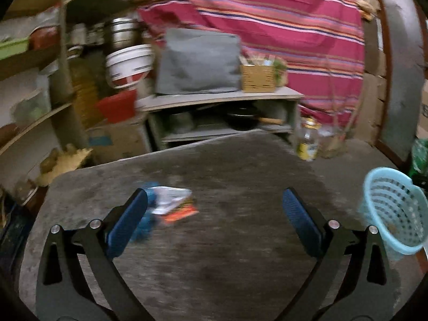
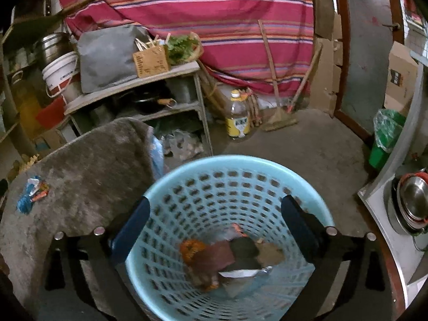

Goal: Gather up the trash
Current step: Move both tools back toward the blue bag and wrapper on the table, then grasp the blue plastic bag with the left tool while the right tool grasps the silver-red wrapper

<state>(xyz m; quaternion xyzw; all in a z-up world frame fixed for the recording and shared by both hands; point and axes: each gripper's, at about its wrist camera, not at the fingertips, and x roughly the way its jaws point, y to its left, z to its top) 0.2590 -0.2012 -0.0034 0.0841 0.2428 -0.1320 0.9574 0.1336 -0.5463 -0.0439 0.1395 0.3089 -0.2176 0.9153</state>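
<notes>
Your crumpled wrappers (image 1: pixel 171 204), blue, white and orange, lie on the grey table (image 1: pixel 240 240) at eleven o'clock from your left gripper (image 1: pixel 214 208), long axis toward four o'clock. Both your grippers gape empty; your right gripper (image 2: pixel 214 214) hangs over the blue basket (image 2: pixel 187 171).

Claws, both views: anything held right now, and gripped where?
Nothing held. Left claw is open above the table, wrappers lying loose beside its finger. Right claw is open over the blue basket, trash already inside.
</notes>
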